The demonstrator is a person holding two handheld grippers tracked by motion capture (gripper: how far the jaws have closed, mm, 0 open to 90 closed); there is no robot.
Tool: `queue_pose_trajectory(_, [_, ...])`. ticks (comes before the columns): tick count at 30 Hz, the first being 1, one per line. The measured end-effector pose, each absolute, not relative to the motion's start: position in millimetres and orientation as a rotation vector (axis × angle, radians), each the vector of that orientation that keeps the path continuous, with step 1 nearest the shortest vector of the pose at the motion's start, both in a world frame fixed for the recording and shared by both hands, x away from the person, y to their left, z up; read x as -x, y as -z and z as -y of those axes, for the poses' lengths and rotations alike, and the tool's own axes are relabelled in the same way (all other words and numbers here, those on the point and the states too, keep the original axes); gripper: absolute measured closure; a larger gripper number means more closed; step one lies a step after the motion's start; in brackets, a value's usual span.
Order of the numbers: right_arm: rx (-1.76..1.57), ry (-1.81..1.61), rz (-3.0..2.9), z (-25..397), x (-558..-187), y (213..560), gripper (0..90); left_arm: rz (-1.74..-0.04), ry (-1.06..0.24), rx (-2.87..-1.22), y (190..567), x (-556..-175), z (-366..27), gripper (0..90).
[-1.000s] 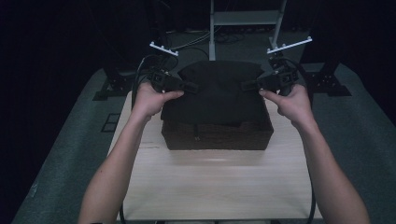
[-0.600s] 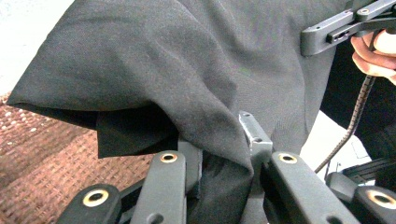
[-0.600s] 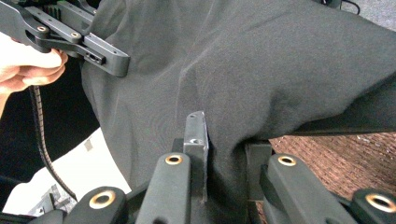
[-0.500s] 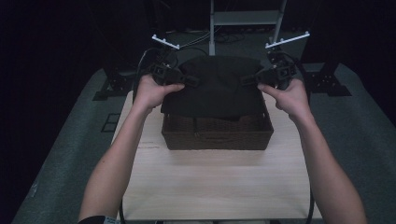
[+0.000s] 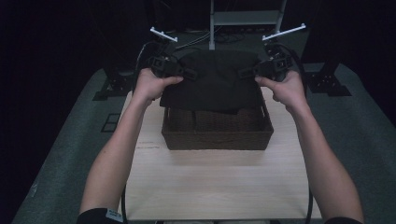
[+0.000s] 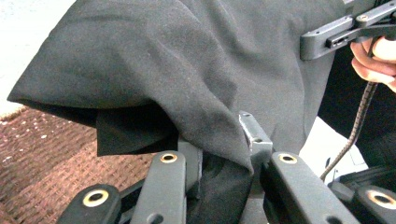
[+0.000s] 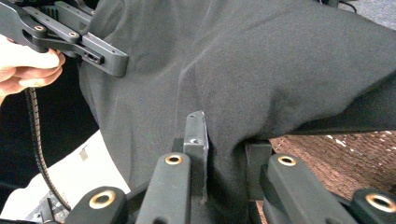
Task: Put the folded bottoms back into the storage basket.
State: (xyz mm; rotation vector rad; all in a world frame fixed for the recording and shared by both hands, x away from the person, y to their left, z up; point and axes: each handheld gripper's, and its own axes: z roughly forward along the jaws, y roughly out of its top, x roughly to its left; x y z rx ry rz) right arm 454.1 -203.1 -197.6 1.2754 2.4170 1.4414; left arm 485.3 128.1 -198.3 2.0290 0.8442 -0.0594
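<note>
A dark folded cloth (image 5: pixel 212 81) hangs stretched between both grippers above the back half of a brown wicker basket (image 5: pixel 217 139) on a light wooden table (image 5: pixel 219 186). My left gripper (image 5: pixel 189 73) is shut on the cloth's left edge. My right gripper (image 5: pixel 245 72) is shut on its right edge. In the left gripper view the cloth (image 6: pixel 163 60) is pinched between the jaws of my left gripper (image 6: pixel 224 140), with the basket's weave (image 6: pixel 42 149) below. The right gripper view shows the cloth (image 7: pixel 280 60) clamped in my right gripper (image 7: pixel 226 135), over the basket (image 7: pixel 341 158).
Grey matting (image 5: pixel 70 154) surrounds the table on both sides. A metal stand (image 5: pixel 212 21) and dark equipment feet (image 5: pixel 327 84) stand beyond the table's far edge. Bare tabletop lies in front of the basket. Cables trail from both grippers.
Both grippers have risen and moved away from the person with the cloth. The cloth, which covered the whole basket, now leaves the basket's front interior uncovered.
</note>
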Motion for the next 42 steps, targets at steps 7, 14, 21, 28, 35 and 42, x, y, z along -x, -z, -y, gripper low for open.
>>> queue_pose_trajectory(7, [-1.294, -1.431, -2.403, 203.7, -465.9, 197.9, 76.0, -0.860, 0.051, -2.046, 196.3, -499.1, -123.1, 73.9])
queue_pose_trajectory(14, [-1.320, -1.375, -2.416, 201.4, -475.7, 207.0, 76.0, -0.879, 0.050, -2.068, 207.4, -508.2, -119.4, 73.9])
queue_pose_trajectory(21, [-1.341, -1.352, -2.426, 199.7, -482.6, 215.4, 75.9, -0.894, 0.056, -2.075, 216.9, -515.8, -117.2, 73.9])
queue_pose_trajectory(28, [-1.364, -1.350, -2.434, 200.2, -490.9, 223.9, 76.0, -0.904, 0.059, -2.079, 224.4, -521.1, -116.7, 73.9])
queue_pose_trajectory(35, [-1.380, -1.335, -2.444, 199.8, -495.9, 230.3, 75.9, -0.926, 0.074, -2.069, 235.2, -525.9, -116.7, 73.8])
queue_pose_trajectory(42, [-1.401, -1.322, -2.462, 200.5, -502.4, 246.5, 75.9, -0.955, 0.090, -2.074, 252.4, -530.4, -113.6, 73.8])
